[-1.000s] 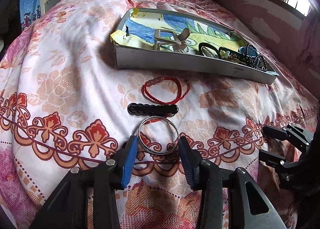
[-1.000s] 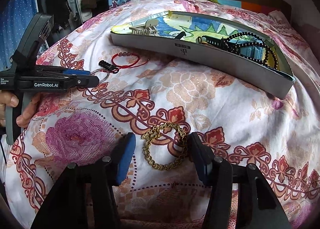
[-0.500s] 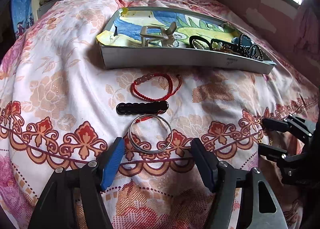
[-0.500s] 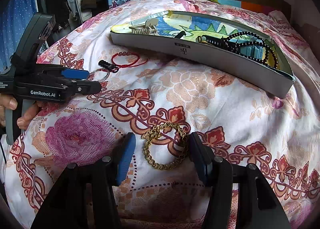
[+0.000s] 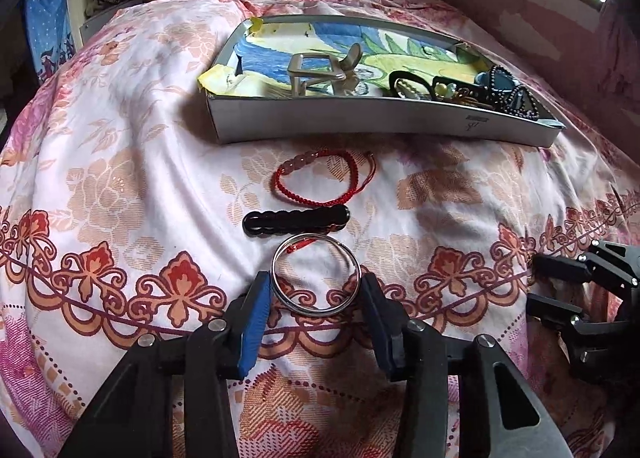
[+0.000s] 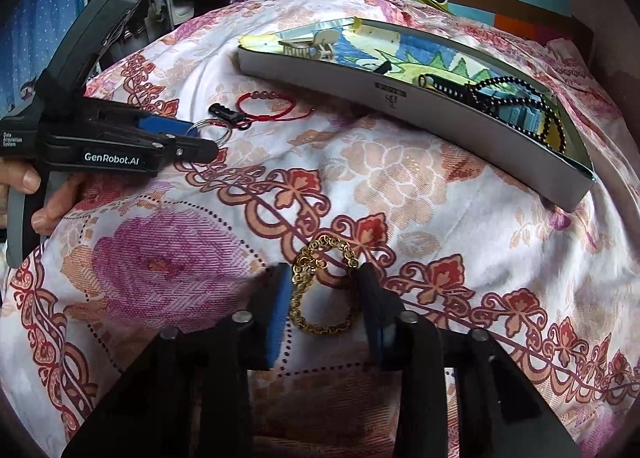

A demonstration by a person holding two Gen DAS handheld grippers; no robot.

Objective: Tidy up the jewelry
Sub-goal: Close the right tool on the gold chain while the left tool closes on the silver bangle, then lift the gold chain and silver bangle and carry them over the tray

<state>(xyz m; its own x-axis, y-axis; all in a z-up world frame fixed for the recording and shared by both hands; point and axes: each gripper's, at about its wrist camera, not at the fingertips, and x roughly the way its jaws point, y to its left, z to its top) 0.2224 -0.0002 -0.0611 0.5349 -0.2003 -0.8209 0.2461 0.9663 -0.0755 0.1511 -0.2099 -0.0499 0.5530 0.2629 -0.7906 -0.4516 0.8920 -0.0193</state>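
On the flowered bedspread [image 5: 120, 186], both hand-held grippers point steeply down at jewelry lying in front of a shallow grey tray [image 5: 360, 122]. The left hand-held gripper [image 5: 316, 298] has just been closing, and its blue-padded fingers [image 5: 256, 314] now meet the two sides of a silver bangle [image 5: 316, 274] that lies flat between them; in the right wrist view a person's hand [image 6: 36, 194] wraps the grip of this tool from below, holding it nearly level to the bed as seen from the side. The right hand-held gripper [image 6: 322, 298] has also just been closing, and its pads press a gold chain bracelet [image 6: 320, 290] in from both sides, so the loop is squeezed narrow. Just beyond the bangle lie a black hair clip [image 5: 296, 220] and a red cord bracelet [image 5: 316, 178], near the tray's front wall. Inside the tray are a metal buckle [image 5: 320, 70] and dark beaded pieces [image 5: 508, 94].
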